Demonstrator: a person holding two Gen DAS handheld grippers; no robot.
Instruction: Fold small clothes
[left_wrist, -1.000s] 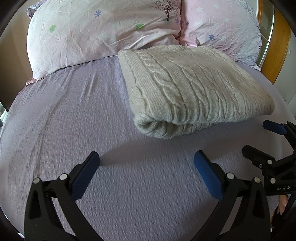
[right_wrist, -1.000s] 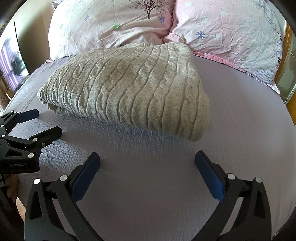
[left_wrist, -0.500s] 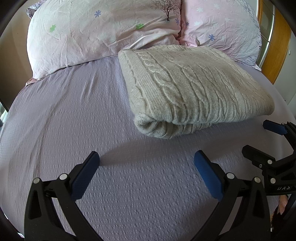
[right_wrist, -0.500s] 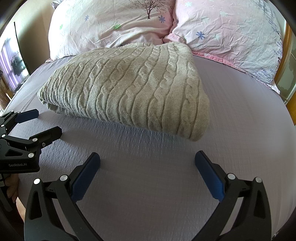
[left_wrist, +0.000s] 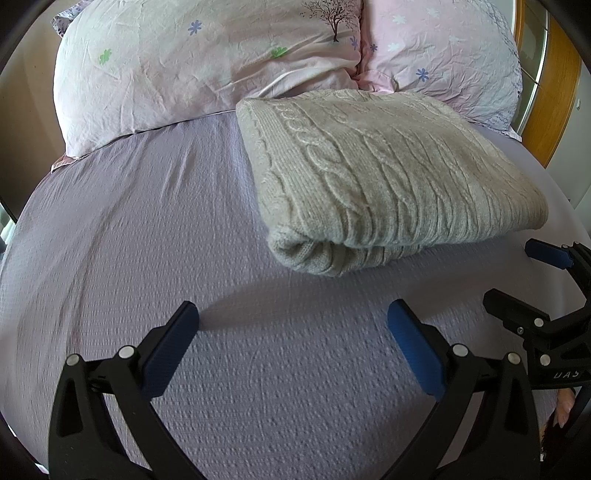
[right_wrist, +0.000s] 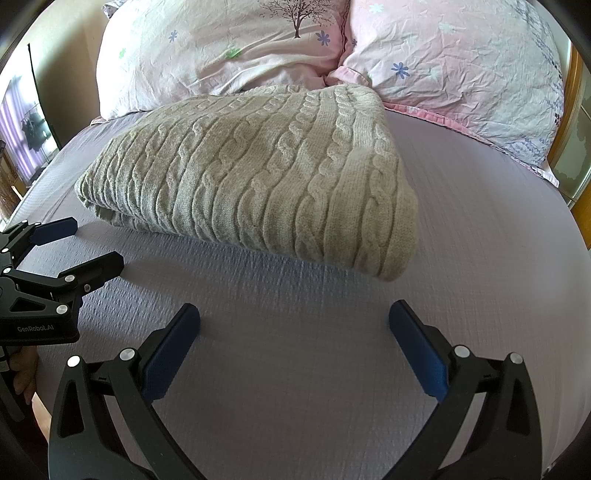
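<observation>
A beige cable-knit sweater (left_wrist: 388, 181) lies folded into a thick rectangle on the lilac bed sheet (left_wrist: 155, 236), its far edge against the pillows; it also shows in the right wrist view (right_wrist: 266, 181). My left gripper (left_wrist: 291, 325) is open and empty, hovering over the sheet short of the sweater's near left corner. My right gripper (right_wrist: 293, 325) is open and empty, short of the sweater's near right corner. Each gripper shows in the other's view: the right gripper (left_wrist: 517, 277) and the left gripper (right_wrist: 88, 243), both open.
Two pink floral pillows (left_wrist: 207, 62) (left_wrist: 443, 55) lie at the head of the bed behind the sweater. A wooden headboard edge (left_wrist: 554, 81) stands at the far right. The sheet (right_wrist: 480, 258) stretches bare around the sweater. A window (right_wrist: 26, 129) shows at far left.
</observation>
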